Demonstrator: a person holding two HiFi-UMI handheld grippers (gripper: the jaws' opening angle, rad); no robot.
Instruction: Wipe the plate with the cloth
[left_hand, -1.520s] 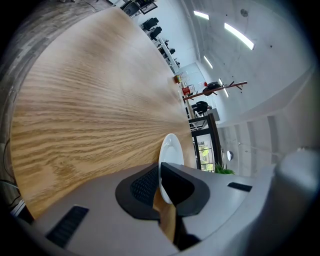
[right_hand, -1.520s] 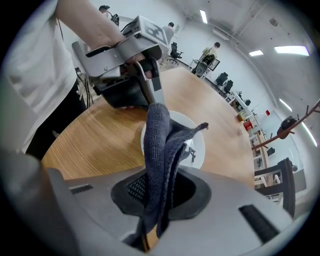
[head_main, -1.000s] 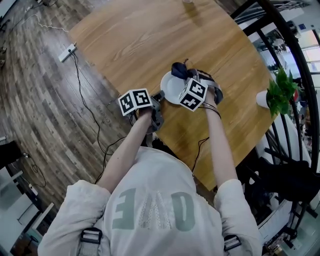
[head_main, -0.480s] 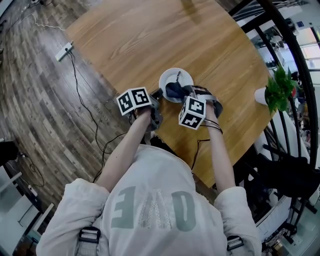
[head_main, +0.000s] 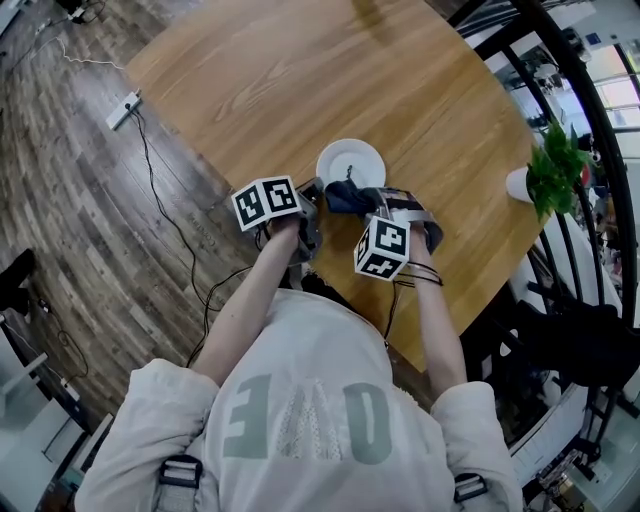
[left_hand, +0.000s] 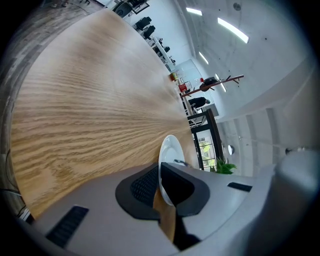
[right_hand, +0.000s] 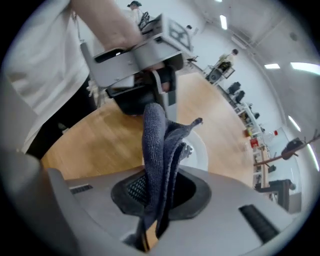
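Plate: a white round plate lies flat on the round light-wood table, on the half of the table nearer the person. Most of its face is bare.
Left tongs: the left tongs come at the plate from its near left side. They are closed tight on the rim, which stands as a thin white edge between the two black pads.
Right tongs: the right tongs point steeply down at the plate's near edge, just right of the left tongs. They are clamped on the cloth, with nothing else between the pads.
Cloth: a dark blue-grey woven cloth rises from the right tongs in thick folds. In the head view it sits bunched over the plate's near rim, with one thin corner reaching in toward the plate's middle.
Marker cubes: each of the tongs carries a black-and-white marker cube, both on the person's side of the plate.
Person: a light grey top with pale lettering, and both bare forearms stretched toward the plate.
Plant: a green leafy plant in a white pot stands well to the right of the plate, at the table's edge.
Floor: a dark wood-plank floor lies left of the plate, beyond the table. A white power strip and a dark cable rest on it.
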